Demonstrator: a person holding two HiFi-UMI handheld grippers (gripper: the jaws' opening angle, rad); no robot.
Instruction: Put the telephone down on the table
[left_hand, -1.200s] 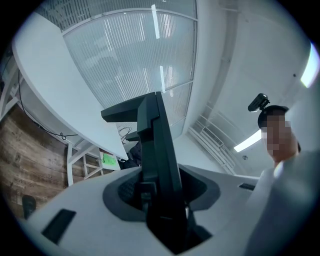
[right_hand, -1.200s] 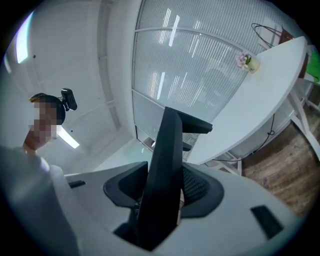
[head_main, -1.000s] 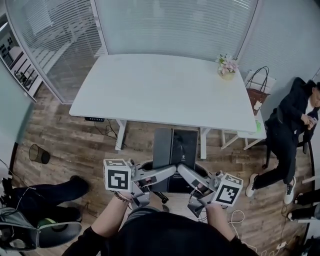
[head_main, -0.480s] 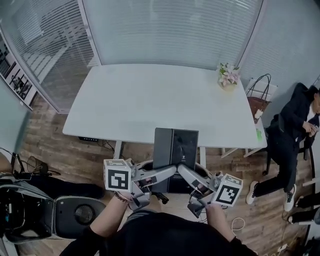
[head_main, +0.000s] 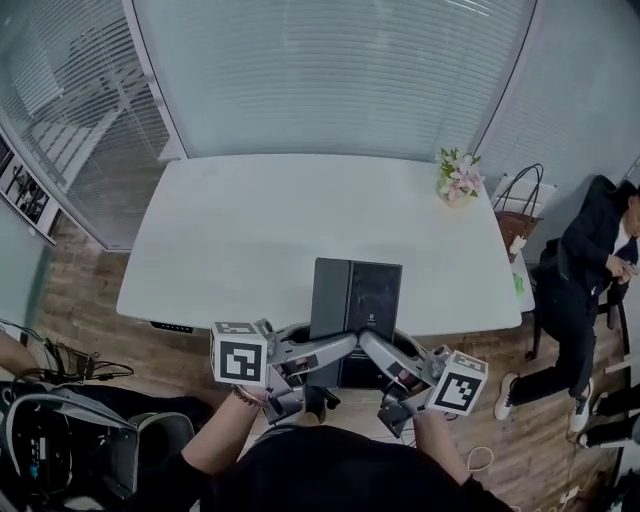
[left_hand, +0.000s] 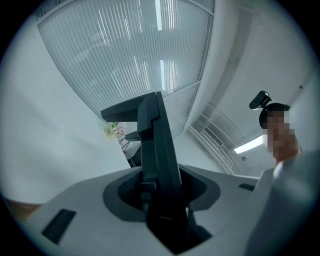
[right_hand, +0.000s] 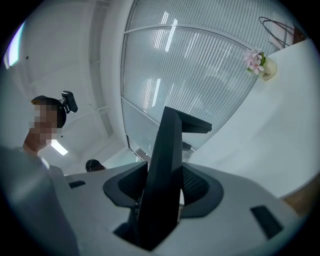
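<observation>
The telephone (head_main: 355, 308) is a flat black slab held level in the air between both grippers, its far half over the near edge of the white table (head_main: 250, 230). My left gripper (head_main: 342, 346) is shut on its left side and my right gripper (head_main: 370, 343) on its right side. In the left gripper view the telephone (left_hand: 156, 150) stands edge-on, clamped in the left gripper (left_hand: 161, 202). The right gripper view shows the same: the dark telephone (right_hand: 167, 160) is pinched in the right gripper (right_hand: 159, 200). Its underside is hidden.
A small vase of pink flowers (head_main: 458, 178) stands at the table's far right corner. A bag (head_main: 519, 205) and a seated person (head_main: 590, 270) are right of the table. A black chair base (head_main: 318, 392) is below the grippers, dark gear (head_main: 55, 462) at lower left. Blinds line the back wall.
Both grippers and the telephone have moved forward toward the table together; the telephone's far end now lies over the table's near edge. The grip has not changed.
</observation>
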